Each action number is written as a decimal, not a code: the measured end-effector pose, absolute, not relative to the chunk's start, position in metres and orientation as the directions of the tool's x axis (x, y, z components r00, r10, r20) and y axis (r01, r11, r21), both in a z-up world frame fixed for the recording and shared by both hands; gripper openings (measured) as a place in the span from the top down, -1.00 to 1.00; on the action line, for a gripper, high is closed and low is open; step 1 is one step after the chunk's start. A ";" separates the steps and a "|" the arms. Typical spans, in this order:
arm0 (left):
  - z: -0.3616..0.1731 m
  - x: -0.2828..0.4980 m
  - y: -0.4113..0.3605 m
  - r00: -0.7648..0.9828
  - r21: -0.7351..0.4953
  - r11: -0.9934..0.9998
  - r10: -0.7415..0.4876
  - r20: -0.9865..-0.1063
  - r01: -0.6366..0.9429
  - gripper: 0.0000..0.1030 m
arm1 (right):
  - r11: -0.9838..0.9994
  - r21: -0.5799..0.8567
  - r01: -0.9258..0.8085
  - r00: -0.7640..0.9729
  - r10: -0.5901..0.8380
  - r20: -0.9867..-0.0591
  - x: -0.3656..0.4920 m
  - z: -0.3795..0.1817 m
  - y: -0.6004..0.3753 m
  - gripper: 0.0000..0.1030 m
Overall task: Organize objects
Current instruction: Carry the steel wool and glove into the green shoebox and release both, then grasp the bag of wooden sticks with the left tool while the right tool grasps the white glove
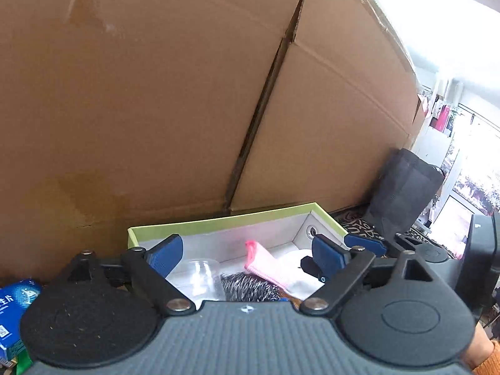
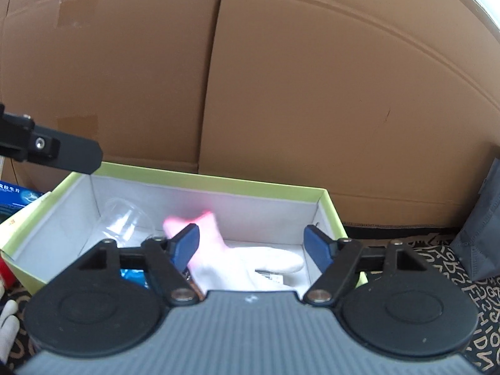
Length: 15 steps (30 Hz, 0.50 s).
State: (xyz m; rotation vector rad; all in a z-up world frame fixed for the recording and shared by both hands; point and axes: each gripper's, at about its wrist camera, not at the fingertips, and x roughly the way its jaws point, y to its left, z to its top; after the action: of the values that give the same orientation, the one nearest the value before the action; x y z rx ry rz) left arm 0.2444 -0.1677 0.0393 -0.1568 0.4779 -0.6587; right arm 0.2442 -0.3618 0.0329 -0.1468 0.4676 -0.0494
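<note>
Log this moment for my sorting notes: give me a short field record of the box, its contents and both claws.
container: green-rimmed box, lid off, white inside
backdrop: big cardboard carton right behind it
contents: white glove with pink cuff, clear plastic cup, dark bristly item
left claw: open, nothing gripped
right claw: open above the glove, not pressing it
beside box: blue packet, dark bag
</note>
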 end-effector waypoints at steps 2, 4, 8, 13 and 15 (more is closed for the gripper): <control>0.044 0.241 -0.167 0.689 -0.275 0.784 -0.620 -0.375 0.556 -0.80 | 0.987 -0.160 0.013 0.891 -0.084 -0.445 0.243 0.035 -0.360 -0.53; 0.048 0.238 -0.166 0.695 -0.263 0.784 -0.620 -0.365 0.562 -0.80 | 0.987 -0.159 0.016 0.895 -0.085 -0.439 0.245 0.042 -0.363 -0.55; 0.058 0.221 -0.149 0.707 -0.245 0.783 -0.622 -0.336 0.572 -0.80 | 0.988 -0.152 0.023 0.917 -0.081 -0.391 0.225 0.060 -0.354 -0.76; 0.071 0.187 -0.139 0.744 -0.196 0.809 -0.587 -0.319 0.554 -0.80 | 0.990 -0.142 0.019 0.942 -0.065 -0.329 0.184 0.083 -0.340 -0.97; 0.072 0.170 -0.130 0.755 -0.173 0.815 -0.578 -0.310 0.553 -0.80 | 0.991 -0.135 0.017 0.948 -0.059 -0.312 0.165 0.088 -0.332 -1.00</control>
State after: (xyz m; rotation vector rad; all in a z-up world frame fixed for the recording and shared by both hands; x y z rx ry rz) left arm 0.1699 -0.1305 0.0719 -0.0723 0.3615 -0.6176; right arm 0.1655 -0.3315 0.0879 -0.1319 0.3208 -0.0385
